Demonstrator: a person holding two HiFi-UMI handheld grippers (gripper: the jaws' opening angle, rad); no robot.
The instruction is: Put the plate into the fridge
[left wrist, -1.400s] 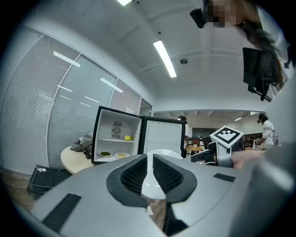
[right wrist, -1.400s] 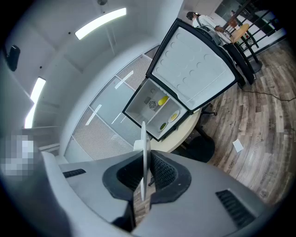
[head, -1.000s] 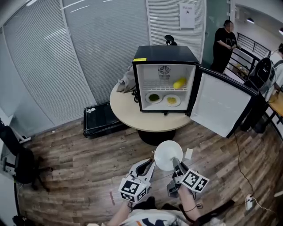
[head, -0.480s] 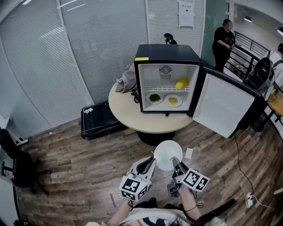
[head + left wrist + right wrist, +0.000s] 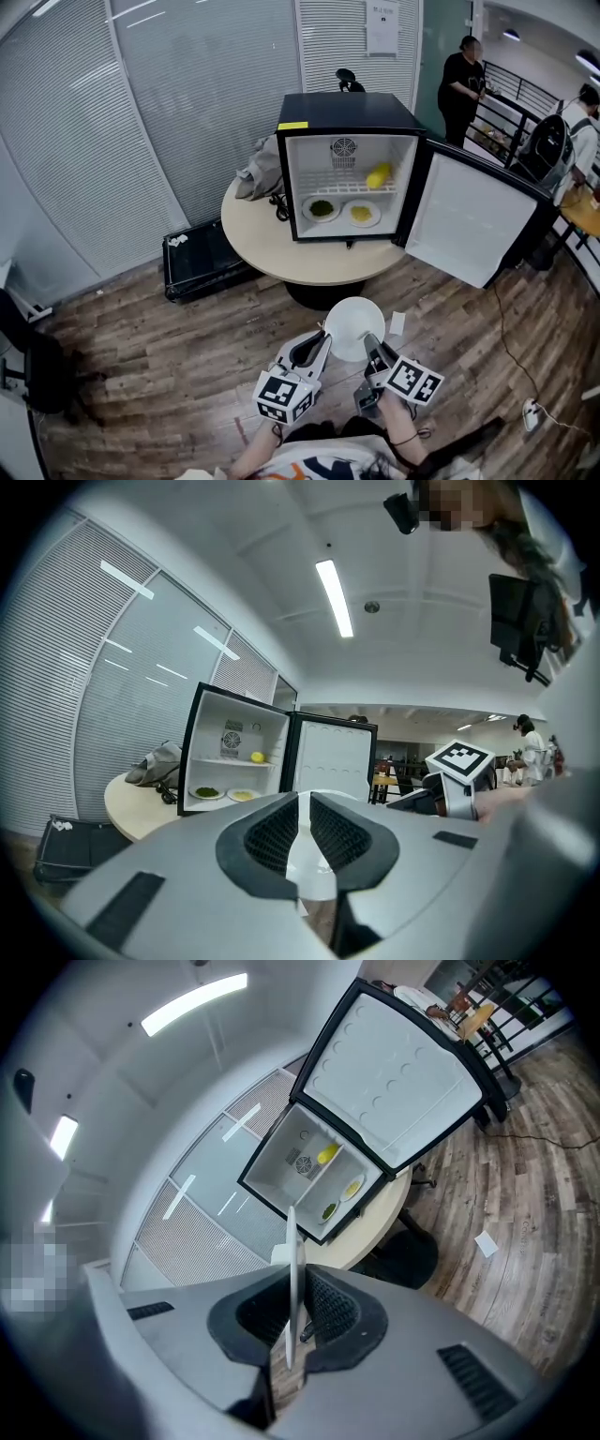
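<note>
Chair: dark, far-left edge, on the wood floor.
Black case: flat on the floor, left of the table, near the blinds.
Round table: beige top, carries the fridge. Grey cloth bundle on its far-left side, just beside the fridge.
Left gripper: near, low centre. Jaws drawn together w/ nothing between them. Tips just beside the plate's left rim; contact can't be told.
Fridge: small, black, white inside, well apart from the plate. 2 dishes on its bottom: green food left, yellow food right. Yellow fruit on the wire shelf above.
Plate: white, held in the air over the floor, on the near side of the table, between the 2 grippers. Not yet in the fridge.
Right gripper: jaws clamped on the plate's near-right rim. In the right gripper view the plate stands edge-on between the pads.
Paper scrap: on the floor, just right of the plate.
Fridge door: swung wide open to the right.
Person in black: far right, standing.
Person w/ backpack: far-right edge.
</note>
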